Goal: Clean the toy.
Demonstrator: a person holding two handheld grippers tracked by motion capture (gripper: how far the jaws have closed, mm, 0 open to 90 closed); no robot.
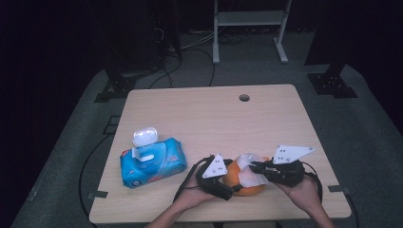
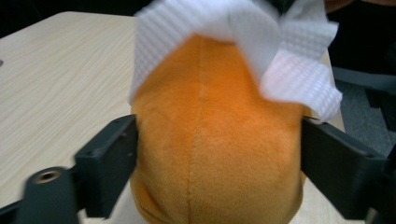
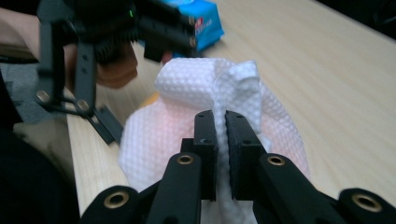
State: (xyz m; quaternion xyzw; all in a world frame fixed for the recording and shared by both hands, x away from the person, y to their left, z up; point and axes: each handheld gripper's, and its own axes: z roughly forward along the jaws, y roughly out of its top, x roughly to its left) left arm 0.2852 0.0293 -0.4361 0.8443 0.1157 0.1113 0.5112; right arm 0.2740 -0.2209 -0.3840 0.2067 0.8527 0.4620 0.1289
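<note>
Orange plush toy (image 1: 240,183) sits at the desk's (image 1: 214,118) near edge, and the left hand-held gripper (image 1: 227,189) has it clamped by the sides, jaws spread wide around it. Over the toy's top, the right hand-held gripper (image 1: 255,167) pinches a white wipe (image 1: 249,172), jaws nearly together. Left of the toy lies the blue wipes pack (image 1: 152,162), lid up.
</note>
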